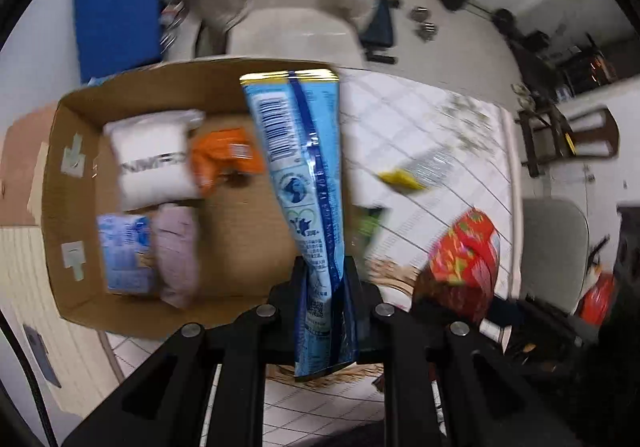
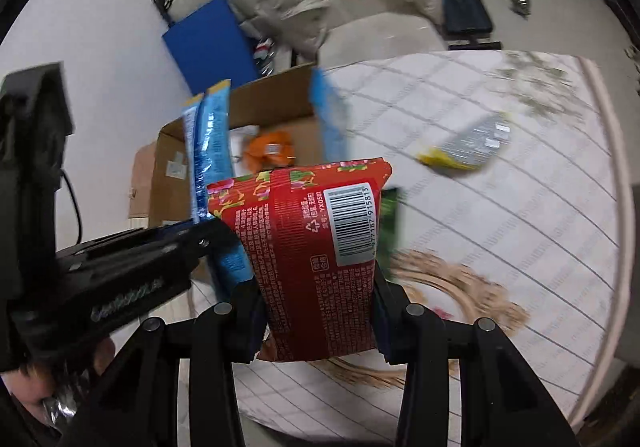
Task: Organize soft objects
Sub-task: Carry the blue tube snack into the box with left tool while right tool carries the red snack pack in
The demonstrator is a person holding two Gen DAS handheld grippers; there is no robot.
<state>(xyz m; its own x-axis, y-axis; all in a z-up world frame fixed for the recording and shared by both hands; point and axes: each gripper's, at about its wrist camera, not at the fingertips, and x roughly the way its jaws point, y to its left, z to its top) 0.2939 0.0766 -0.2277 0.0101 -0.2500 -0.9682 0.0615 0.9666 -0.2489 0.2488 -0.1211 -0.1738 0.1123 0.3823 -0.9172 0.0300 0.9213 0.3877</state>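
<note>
Low in the left wrist view: left gripper pinched tight on a long blue packet, holding it near the bottom end, so most of the bag sticks up and away. Low in the right wrist view: right gripper squeezed on a fat red packet, one finger on each side.

Best to keep both squeezes firm but gentle; soft bags, likely to squash or slip. Better to drop one bag at a time, blue one first, since it hangs right over the right side of the cardboard box.

Farther up, left and middle of the left view: inside the box, a white pillow pack, an orange bag, a pale purple bundle and a small light blue pack. Bare brown floor in the right half of the box, a good spot to aim for. Lower first, then let go, so nothing bounces out.

Right of the box, on the white checked tablecloth: a yellow and silver packet and a green packet, not yet put away. Everything a bit blurry.
</note>
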